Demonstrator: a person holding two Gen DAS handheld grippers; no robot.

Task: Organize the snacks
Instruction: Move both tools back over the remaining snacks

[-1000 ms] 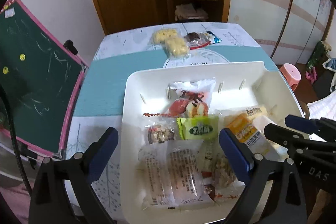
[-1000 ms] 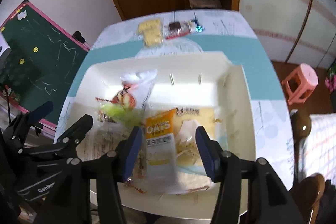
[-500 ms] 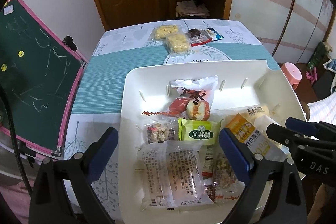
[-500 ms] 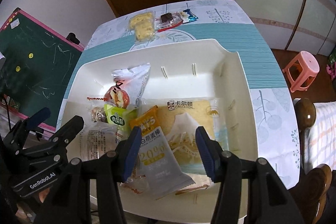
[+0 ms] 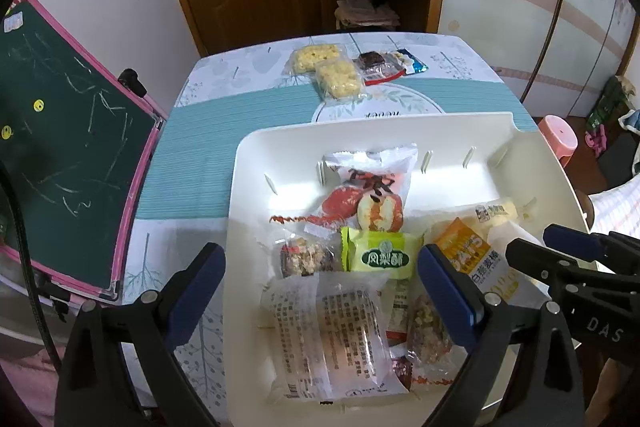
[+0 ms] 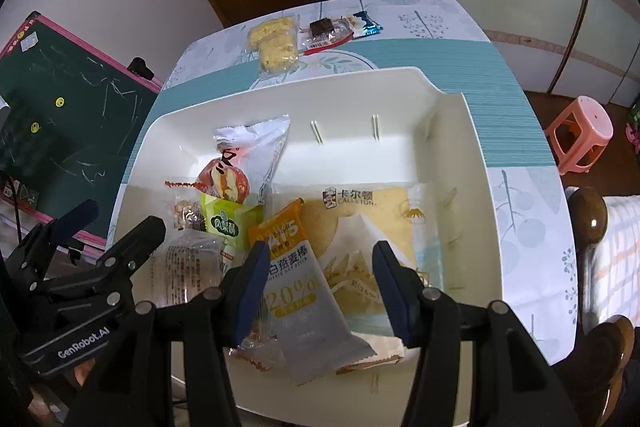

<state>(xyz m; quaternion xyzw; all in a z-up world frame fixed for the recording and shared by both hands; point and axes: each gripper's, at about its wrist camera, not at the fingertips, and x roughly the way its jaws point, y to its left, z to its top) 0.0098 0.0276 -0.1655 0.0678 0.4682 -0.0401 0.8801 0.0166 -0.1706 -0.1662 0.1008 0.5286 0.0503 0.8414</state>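
Bin [image 5: 248, 163], white, sits on table [image 5: 208, 147], snacks piled at its near end. Left to right: clear wrapped pastry [image 5: 336, 331], nut bar [image 5: 306, 257], green pineapple cake [image 5: 380, 255], red-and-white pack [image 5: 368, 195], orange oat bar [image 6: 298, 279], yellow sponge cake [image 6: 360, 219]. Left gripper [image 5: 320, 291] open wide above pastry, holding nothing. Right gripper [image 6: 320, 283] open, jaws astride oat bar, not pressing. Loose snacks [image 5: 344, 71] lie on table's far side.
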